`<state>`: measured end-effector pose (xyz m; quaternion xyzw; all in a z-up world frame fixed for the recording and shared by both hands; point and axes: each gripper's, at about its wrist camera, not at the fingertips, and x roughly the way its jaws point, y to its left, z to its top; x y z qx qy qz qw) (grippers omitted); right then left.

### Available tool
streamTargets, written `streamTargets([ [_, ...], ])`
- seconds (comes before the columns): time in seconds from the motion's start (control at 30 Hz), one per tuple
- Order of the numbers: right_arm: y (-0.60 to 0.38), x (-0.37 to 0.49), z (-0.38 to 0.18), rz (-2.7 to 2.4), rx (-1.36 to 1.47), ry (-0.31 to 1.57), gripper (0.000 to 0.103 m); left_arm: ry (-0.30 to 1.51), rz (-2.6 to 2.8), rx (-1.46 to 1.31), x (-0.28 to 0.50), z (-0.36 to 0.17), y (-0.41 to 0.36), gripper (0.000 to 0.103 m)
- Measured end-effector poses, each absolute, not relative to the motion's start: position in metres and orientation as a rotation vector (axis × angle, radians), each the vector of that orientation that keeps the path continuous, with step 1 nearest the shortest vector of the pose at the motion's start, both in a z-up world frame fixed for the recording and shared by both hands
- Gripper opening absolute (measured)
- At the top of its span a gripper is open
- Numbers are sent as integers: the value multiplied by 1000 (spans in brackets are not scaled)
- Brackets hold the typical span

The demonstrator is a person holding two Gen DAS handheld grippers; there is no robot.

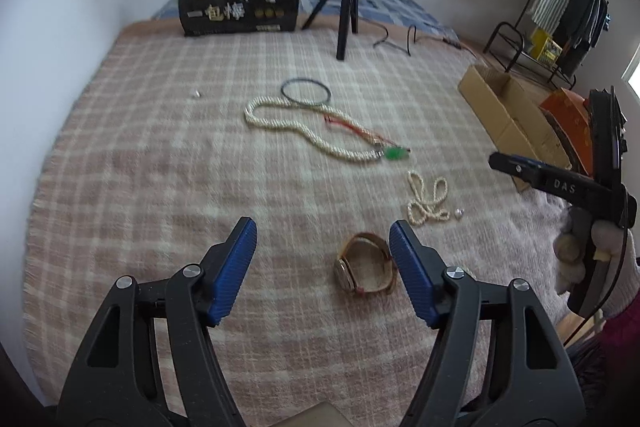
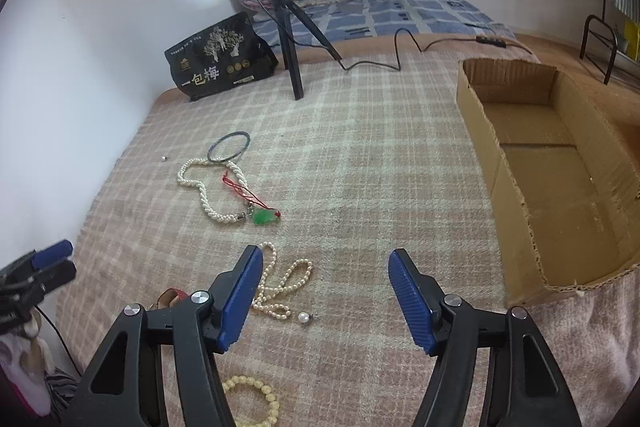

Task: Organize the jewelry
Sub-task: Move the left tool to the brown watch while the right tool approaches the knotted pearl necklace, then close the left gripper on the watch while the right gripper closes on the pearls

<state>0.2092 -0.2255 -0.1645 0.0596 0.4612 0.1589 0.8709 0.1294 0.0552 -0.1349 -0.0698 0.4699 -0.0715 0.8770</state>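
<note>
Just watch (image 1: 366,269) by L jaws' R pad

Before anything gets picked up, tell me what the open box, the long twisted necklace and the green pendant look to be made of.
Open box: plain brown corrugated cardboard, matte; the torn rim shows fluting.
Long twisted necklace: ropes of small cream beads with a soft sheen, pearl-like; real or imitation can't be told. Its end cap looks metallic.
Green pendant: glossy, translucent green, like jade or glass, on red cord.

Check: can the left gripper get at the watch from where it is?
Probably yes. The left gripper is open, and the watch lies on the blanket just inside its right finger, uncovered and apart from the small pearl strand. It sits off-centre, so a small sideways shift first.
</note>
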Motion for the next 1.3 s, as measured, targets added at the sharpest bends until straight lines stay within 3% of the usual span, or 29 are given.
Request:
streamTargets([
  [0.1,-217,212,-171,338,95,980,72,1034,-172,-171,131,-149,53,71],
  [0.23,-194,212,-183,392,3,1016,92,1070,-179,-182,133,-159,53,71],
  [0.57,-163,214,-216,460,-154,1079,92,1180,-213,-222,138,-189,51,71],
  [0.63,-158,213,-219,472,-173,1083,92,1203,-212,-233,142,-196,50,63],
  [0.83,-150,212,-222,503,-214,1075,92,1254,-197,-246,152,-213,46,58],
  [1.17,-140,212,-231,525,-269,1082,92,1267,-182,-221,159,-226,35,55],
  [1.3,-136,212,-231,524,-298,1069,85,1263,-173,-207,164,-229,31,52],
])
